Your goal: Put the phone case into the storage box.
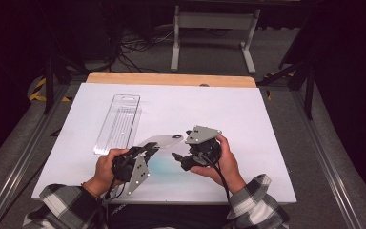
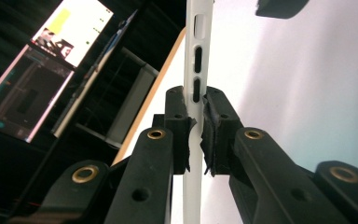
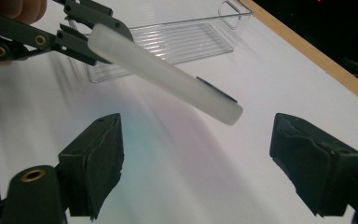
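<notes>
A translucent white phone case [image 1: 164, 141] is held above the white table sheet, near the front middle. My left gripper [image 1: 150, 149] is shut on its near end. In the left gripper view the case [image 2: 196, 56] stands edge-on between the pads [image 2: 216, 135], its button slots visible. My right gripper [image 1: 177, 157] sits just right of the case and points left toward it. From the right gripper view the case [image 3: 168, 77] slants across in the left gripper's jaws [image 3: 81, 37]. My right gripper [image 3: 196, 154] is open, its pads wide apart with nothing between them.
A clear plastic package tray [image 1: 119, 124] lies flat on the sheet at the left, beyond my left hand. The white sheet [image 1: 228, 109] covers a wooden table whose far edge [image 1: 171, 79] shows. A lit monitor [image 2: 51, 60] stands off the table.
</notes>
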Demonstrator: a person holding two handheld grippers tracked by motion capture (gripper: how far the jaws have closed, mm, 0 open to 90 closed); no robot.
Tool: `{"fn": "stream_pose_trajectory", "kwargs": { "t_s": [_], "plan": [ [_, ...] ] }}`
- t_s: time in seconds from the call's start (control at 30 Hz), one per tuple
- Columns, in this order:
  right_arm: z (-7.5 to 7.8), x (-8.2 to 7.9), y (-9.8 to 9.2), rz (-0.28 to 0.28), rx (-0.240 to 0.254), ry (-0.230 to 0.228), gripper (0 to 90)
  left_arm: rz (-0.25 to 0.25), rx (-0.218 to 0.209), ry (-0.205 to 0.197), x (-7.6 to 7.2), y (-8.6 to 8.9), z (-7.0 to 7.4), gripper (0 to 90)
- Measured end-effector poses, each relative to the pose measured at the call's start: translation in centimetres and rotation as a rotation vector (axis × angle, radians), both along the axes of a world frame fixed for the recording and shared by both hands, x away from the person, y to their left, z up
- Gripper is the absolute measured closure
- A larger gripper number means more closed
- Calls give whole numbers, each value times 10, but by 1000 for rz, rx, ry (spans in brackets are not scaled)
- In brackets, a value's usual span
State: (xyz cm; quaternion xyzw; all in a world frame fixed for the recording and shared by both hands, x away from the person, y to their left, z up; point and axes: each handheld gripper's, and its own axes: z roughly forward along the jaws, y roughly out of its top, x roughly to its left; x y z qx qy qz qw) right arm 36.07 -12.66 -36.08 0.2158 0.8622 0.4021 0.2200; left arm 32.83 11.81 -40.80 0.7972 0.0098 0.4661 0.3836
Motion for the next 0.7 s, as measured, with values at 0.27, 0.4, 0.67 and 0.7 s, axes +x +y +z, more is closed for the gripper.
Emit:
{"fn": "stream_pose_trajectory", "kwargs": {
  "t_s": [0.27, 0.4, 0.67, 0.7],
  "plan": [
    [-4, -1, -5, -8, -4, -31, 183, -7, -35, 49, 3, 4, 3, 818],
    [-7, -2, -9, -14, -8, -45, 182, -12, -70, 84, 6, 8, 6, 818],
    [-12, -5, -18, -24, 8, -74, 182, -17, -136, 144, 11, 15, 10, 818],
    [-12, -5, -18, -24, 8, -74, 182, -17, -136, 144, 11, 15, 10, 818]
  ]
}}
